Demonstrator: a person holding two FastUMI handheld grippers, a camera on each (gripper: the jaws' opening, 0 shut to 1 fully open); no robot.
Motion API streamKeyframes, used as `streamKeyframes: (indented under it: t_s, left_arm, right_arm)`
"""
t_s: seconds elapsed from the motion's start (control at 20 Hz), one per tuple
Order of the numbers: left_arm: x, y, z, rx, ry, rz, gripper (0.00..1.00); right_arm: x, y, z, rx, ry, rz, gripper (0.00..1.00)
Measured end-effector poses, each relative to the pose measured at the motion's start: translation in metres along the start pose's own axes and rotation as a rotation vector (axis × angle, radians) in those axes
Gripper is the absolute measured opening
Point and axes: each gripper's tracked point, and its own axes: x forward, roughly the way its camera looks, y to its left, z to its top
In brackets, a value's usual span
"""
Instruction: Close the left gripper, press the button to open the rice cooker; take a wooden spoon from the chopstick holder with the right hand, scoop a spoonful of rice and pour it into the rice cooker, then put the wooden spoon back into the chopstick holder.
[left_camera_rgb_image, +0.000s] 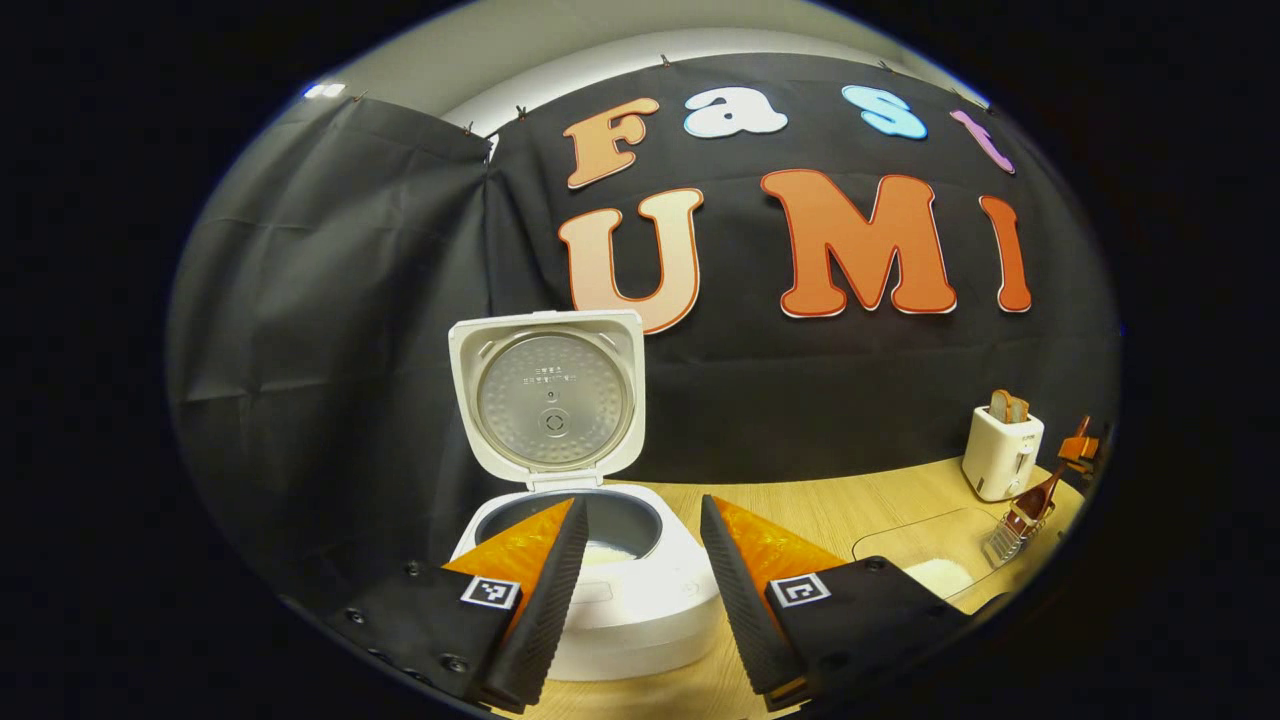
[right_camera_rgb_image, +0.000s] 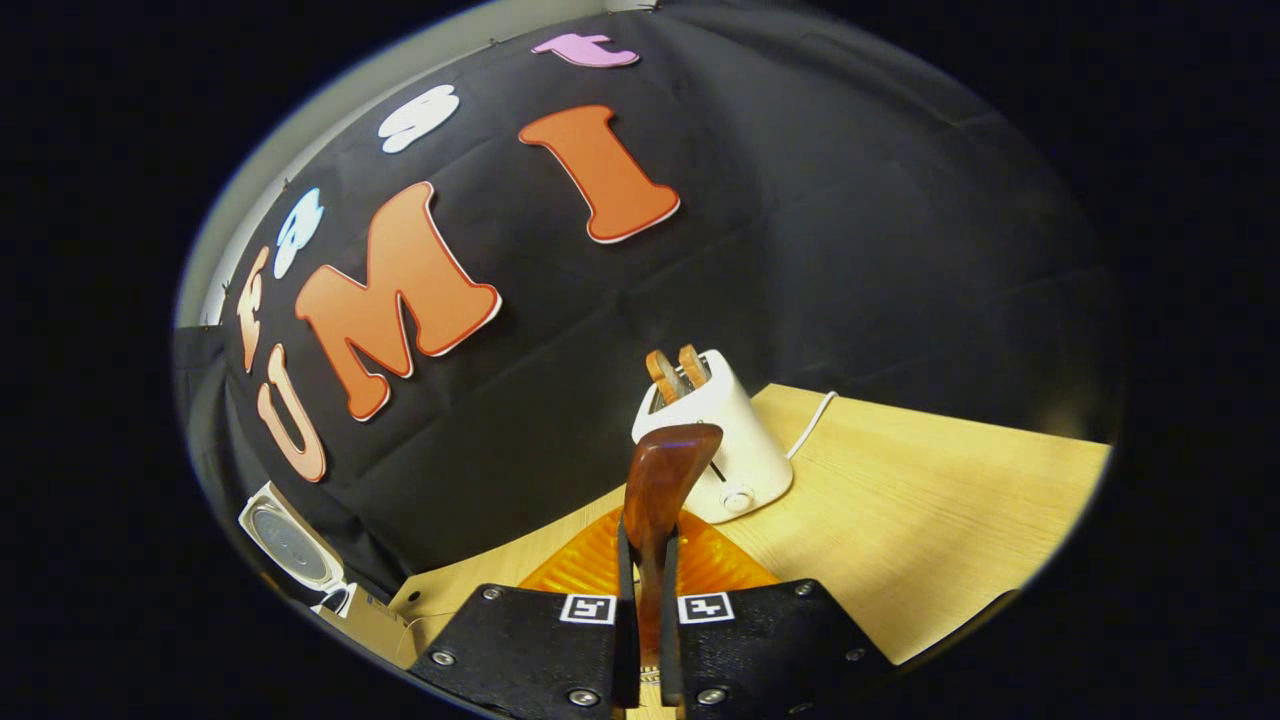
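The white rice cooker (left_camera_rgb_image: 610, 600) stands open, its lid (left_camera_rgb_image: 548, 398) upright and a little white rice in the pot. My left gripper (left_camera_rgb_image: 643, 503) is open, its fingers on either side of the pot's near rim, holding nothing. My right gripper (right_camera_rgb_image: 647, 535) is shut on the brown wooden spoon (right_camera_rgb_image: 662, 475), which sticks up between the fingers. In the left gripper view, the spoon (left_camera_rgb_image: 1040, 495) hangs at the far right, tilted, just above the wire chopstick holder (left_camera_rgb_image: 1003, 543), with the right gripper (left_camera_rgb_image: 1078, 447) on its upper end.
A white toaster (left_camera_rgb_image: 1000, 455) with bread slices stands at the back right of the wooden table (right_camera_rgb_image: 950, 480). A clear tray holding rice (left_camera_rgb_image: 930, 565) lies in front of it. In the right gripper view the toaster (right_camera_rgb_image: 720, 450) is just ahead and the cooker lid (right_camera_rgb_image: 285, 545) is far left.
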Motion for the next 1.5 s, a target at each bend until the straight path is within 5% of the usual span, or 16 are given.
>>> streamKeyframes:
  t_s: [0.55, 1.15, 1.5]
  left_arm:
    - [0.004, 0.009, -0.016, -0.034, 0.003, -0.015, 0.76]
    - [0.005, 0.017, -0.043, -0.067, 0.049, -0.026, 0.77]
    - [0.002, 0.019, -0.059, -0.040, 0.070, -0.023, 0.77]
  right_arm:
    - [-0.041, 0.094, 0.047, -0.082, -0.157, 0.168, 0.08]
    - [-0.043, 0.178, -0.047, -0.361, -0.056, 0.370, 0.08]
    - [-0.038, 0.185, -0.081, -0.681, -0.088, 0.368, 0.08]
